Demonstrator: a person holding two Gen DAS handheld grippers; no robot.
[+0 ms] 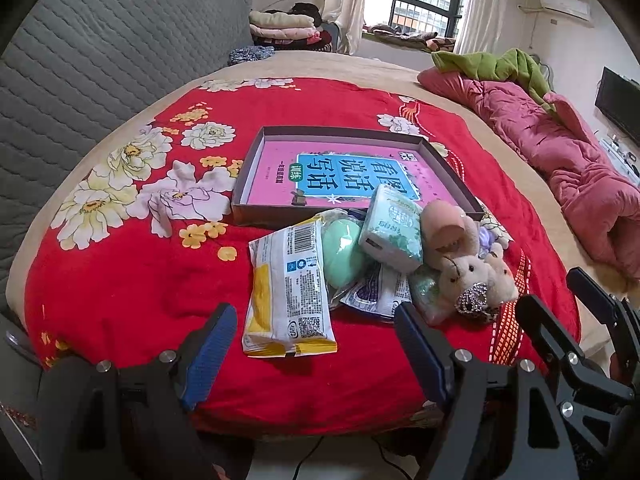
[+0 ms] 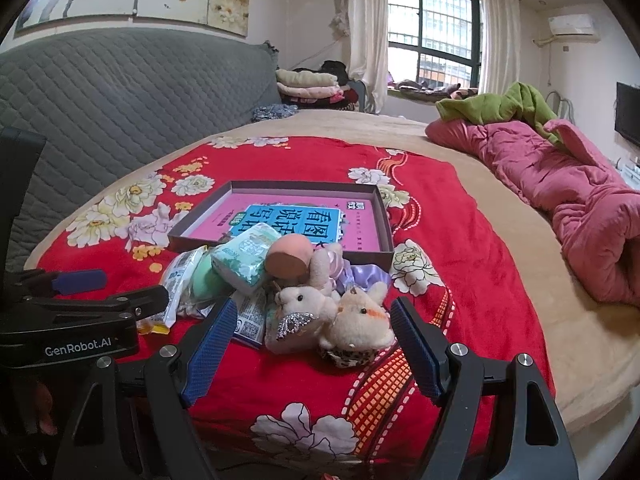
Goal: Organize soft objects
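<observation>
Left gripper: fingers spread wide, nothing between them; it hovers just short of the near end of the yellow-and-white snack packet.
Right gripper: fingers spread wide, empty, framing the plush bears without touching.
Pile location: on the red floral blanket of the bed, heaped against the near wall of the shallow cardboard tray; tissue pack leans on the green pouch.
Step in hand (judged): first pick, tray as likely target.
Advice: take the packet first, since it lies free of the heap; close across its short width, mid-body, gently.
Packet axis: long axis runs away from you, barcode end toward the tray, slightly tilted left.
Bears: lying side by side, faces toward you.
</observation>
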